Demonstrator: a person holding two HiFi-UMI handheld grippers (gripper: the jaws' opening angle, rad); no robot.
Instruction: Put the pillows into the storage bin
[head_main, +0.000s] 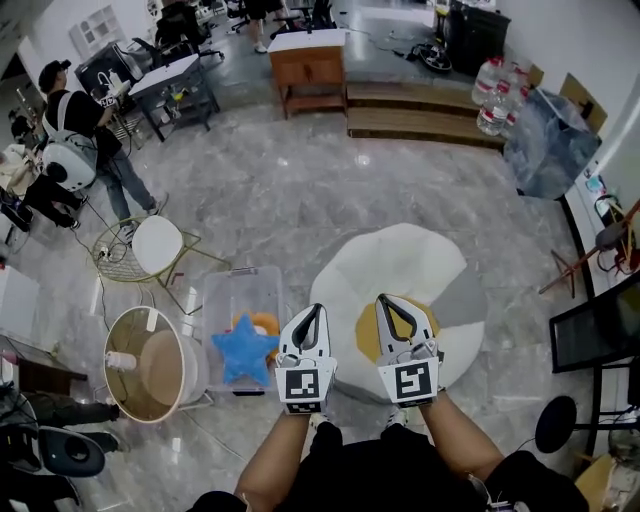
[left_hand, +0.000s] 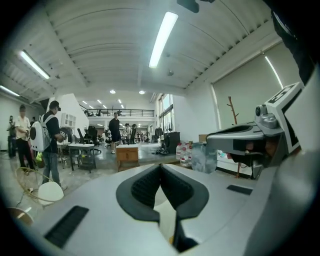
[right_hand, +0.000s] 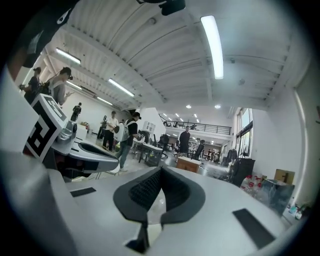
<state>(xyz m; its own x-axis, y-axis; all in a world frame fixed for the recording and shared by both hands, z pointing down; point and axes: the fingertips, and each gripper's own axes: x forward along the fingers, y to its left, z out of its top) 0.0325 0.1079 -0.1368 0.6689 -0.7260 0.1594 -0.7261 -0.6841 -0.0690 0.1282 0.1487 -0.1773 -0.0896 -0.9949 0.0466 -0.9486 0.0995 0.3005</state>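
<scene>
A clear plastic storage bin (head_main: 225, 290) stands on the floor at lower left. Inside it lie a blue star-shaped pillow (head_main: 245, 350) and an orange one (head_main: 266, 322) behind it. A yellow pillow (head_main: 369, 336) rests on a big white floor cushion (head_main: 400, 265), partly hidden by my grippers. My left gripper (head_main: 317, 309) and right gripper (head_main: 384, 301) hover side by side at waist height, both shut and empty. They point level across the room. In the left gripper view the shut left gripper (left_hand: 160, 169) has the right one (left_hand: 247, 137) beside it. The right gripper view shows its shut gripper (right_hand: 160, 172).
A round wooden tub (head_main: 150, 375) and a white wire-frame chair (head_main: 158, 245) stand left of the bin. People (head_main: 85, 125) stand at far left by desks. A wooden desk (head_main: 310, 62), low steps (head_main: 425, 118) and water bottles (head_main: 493, 95) are at the back. A black screen (head_main: 595, 335) stands at right.
</scene>
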